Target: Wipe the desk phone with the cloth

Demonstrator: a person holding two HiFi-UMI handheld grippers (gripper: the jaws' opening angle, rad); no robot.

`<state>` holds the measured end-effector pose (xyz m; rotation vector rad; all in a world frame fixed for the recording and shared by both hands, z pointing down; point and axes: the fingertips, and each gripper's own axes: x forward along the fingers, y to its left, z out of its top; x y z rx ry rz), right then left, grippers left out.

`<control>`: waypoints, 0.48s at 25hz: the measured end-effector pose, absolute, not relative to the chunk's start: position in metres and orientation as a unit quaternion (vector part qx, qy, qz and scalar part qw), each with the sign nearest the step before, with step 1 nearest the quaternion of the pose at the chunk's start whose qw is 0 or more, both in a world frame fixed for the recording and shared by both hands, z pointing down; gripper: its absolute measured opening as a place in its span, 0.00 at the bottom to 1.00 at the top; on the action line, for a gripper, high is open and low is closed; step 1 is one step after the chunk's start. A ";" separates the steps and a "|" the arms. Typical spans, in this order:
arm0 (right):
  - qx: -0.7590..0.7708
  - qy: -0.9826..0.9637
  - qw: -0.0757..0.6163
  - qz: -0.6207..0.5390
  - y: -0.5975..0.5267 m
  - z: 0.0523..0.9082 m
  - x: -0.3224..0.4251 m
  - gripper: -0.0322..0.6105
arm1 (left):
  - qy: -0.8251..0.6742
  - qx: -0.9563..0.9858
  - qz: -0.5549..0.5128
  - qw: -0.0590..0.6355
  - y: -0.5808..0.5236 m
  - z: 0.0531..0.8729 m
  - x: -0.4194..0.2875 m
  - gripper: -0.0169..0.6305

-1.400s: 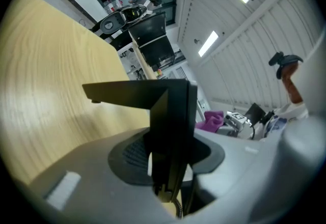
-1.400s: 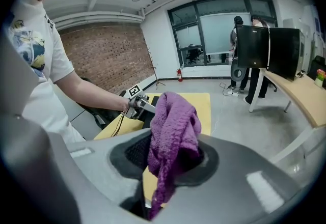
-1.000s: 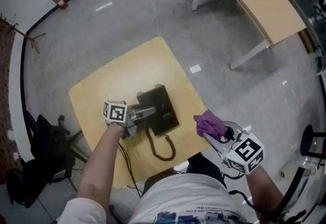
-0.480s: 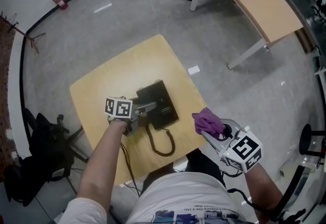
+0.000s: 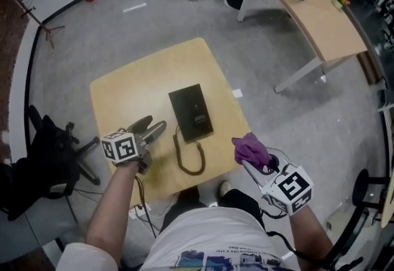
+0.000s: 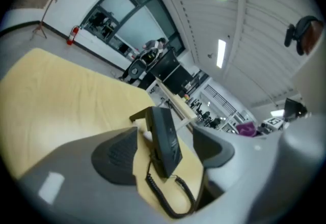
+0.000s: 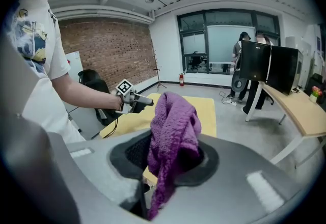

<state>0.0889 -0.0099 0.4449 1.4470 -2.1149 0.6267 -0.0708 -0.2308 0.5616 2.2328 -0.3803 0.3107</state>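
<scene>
Right claw (image 5: pixel 251 160) clamped the purple cloth (image 5: pixel 249 148) near the tabletop's (image 5: pixel 132 88) edge while the left claw (image 5: pixel 153 127), jaws just opening wide on nothing, hung beside the phone (image 5: pixel 192 113) lying mid-tabletop, so wiping probably awaited carrying the cloth over.

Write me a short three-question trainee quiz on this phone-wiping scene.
1. True or false: the purple cloth is lying on the desk phone.
2. Which gripper grips the cloth? A. left gripper B. right gripper
3. Fill in: the left gripper's jaws stand ____.
Key: 1 false, it is held up, apart from the phone. 2 B. 3 open; they have just been opening, with nothing between them.
</scene>
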 end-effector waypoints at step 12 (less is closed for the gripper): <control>0.454 -0.847 0.256 0.102 0.079 0.407 0.101 0.22 | -0.245 0.930 0.070 0.266 -0.022 0.409 -0.114 0.04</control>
